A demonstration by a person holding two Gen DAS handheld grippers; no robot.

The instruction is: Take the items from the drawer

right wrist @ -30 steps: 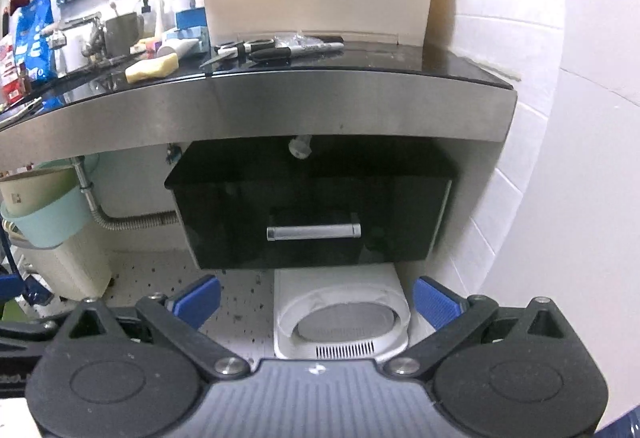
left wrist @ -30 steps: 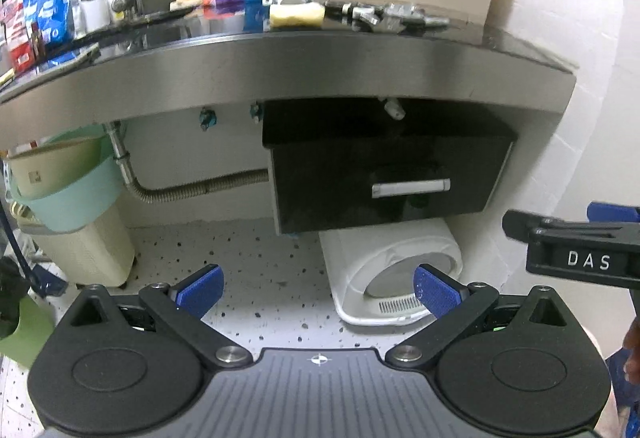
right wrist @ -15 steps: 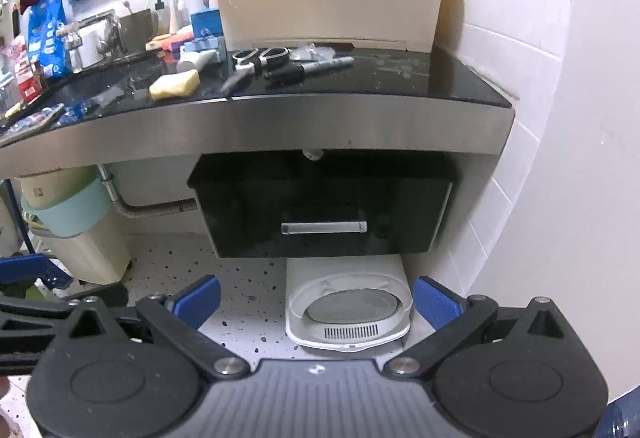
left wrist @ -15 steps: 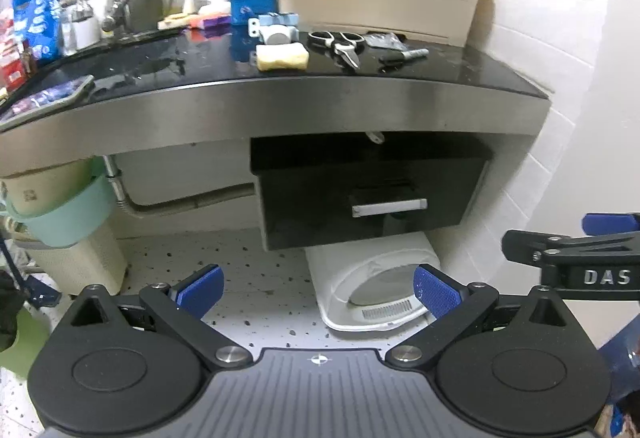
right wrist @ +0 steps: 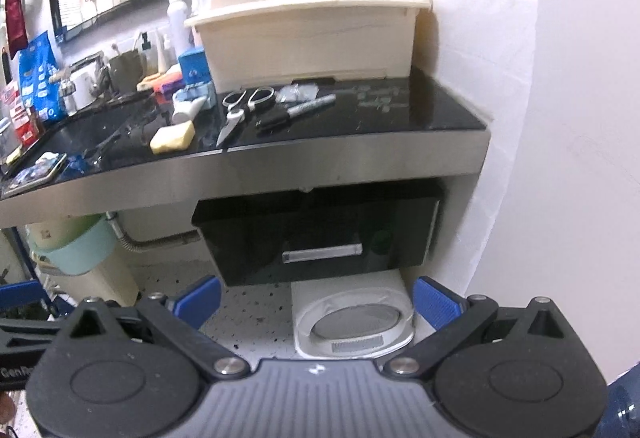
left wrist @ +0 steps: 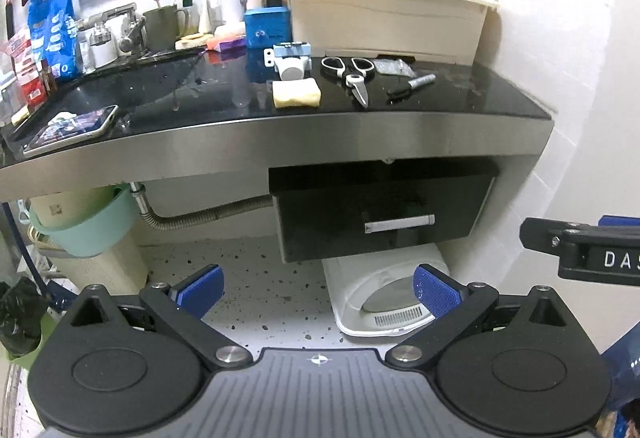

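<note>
- While both grippers are hanging back from the desk, the black drawer is sitting shut under the desk's steel edge, at its right end, above a white scale on the floor.
- Its silver handle is running level, left to right, across the drawer front, so its long axis is lying across the line along which either pair of fingers is pointing.
- The left gripper is showing its blue fingers spread wide with nothing between them; the handle is lying ahead of it, higher and off to the right.
- The right gripper is likewise standing wide open and empty, and the handle is lying almost straight ahead of it and a little higher, so by my judgement the right hand is the better lined up for a pull.
- Scissors, a marker, a yellow sponge and a small clear bag are lying on the desk top just above the drawer.
- Whether these came out of the drawer cannot be told: a shut drawer fits a job waiting on a pull at the handle, and equally one whose items are already out and the drawer pushed home.
- What is inside the drawer is hidden.
</note>
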